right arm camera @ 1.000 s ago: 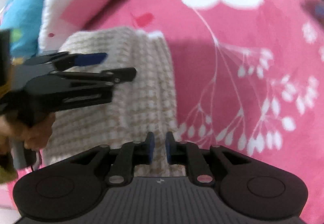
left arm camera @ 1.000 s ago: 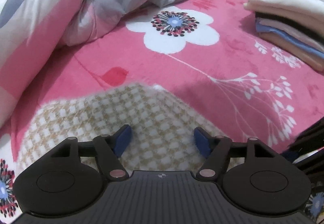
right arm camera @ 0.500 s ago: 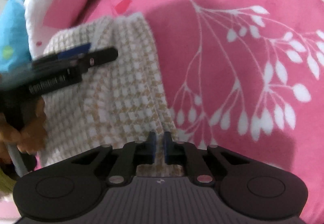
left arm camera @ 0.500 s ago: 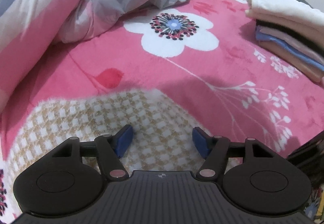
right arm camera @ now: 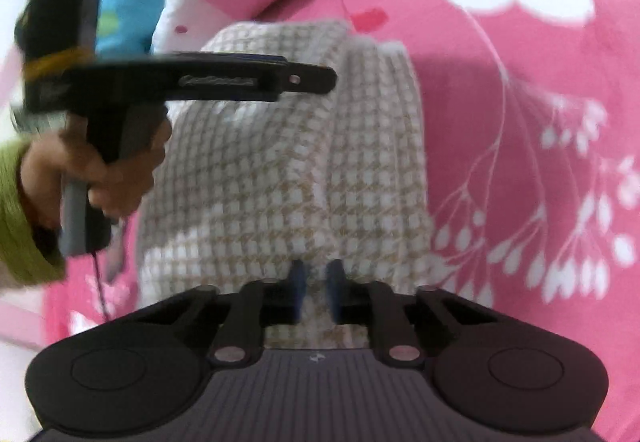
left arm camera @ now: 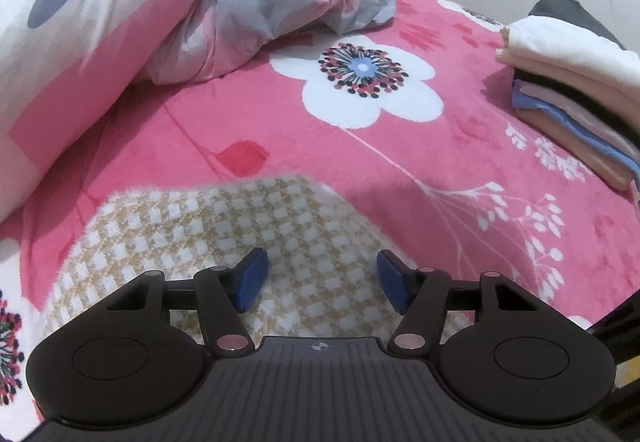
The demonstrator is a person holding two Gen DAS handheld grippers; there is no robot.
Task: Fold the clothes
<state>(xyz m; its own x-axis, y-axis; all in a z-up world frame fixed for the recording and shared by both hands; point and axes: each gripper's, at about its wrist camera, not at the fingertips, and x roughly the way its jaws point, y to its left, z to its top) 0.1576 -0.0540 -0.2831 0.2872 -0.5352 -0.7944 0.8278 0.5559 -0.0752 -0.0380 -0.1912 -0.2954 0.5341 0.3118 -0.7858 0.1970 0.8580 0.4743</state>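
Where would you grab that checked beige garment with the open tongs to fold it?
Probably at the far edge of the checked garment, where it ends on the pink blanket. Bring the open left tongs down from above: the cloth lies flat, so only an edge gives the fingers something to pinch.

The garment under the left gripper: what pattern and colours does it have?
The garment has a tan-and-white houndstooth check, sharpest in the left wrist view.
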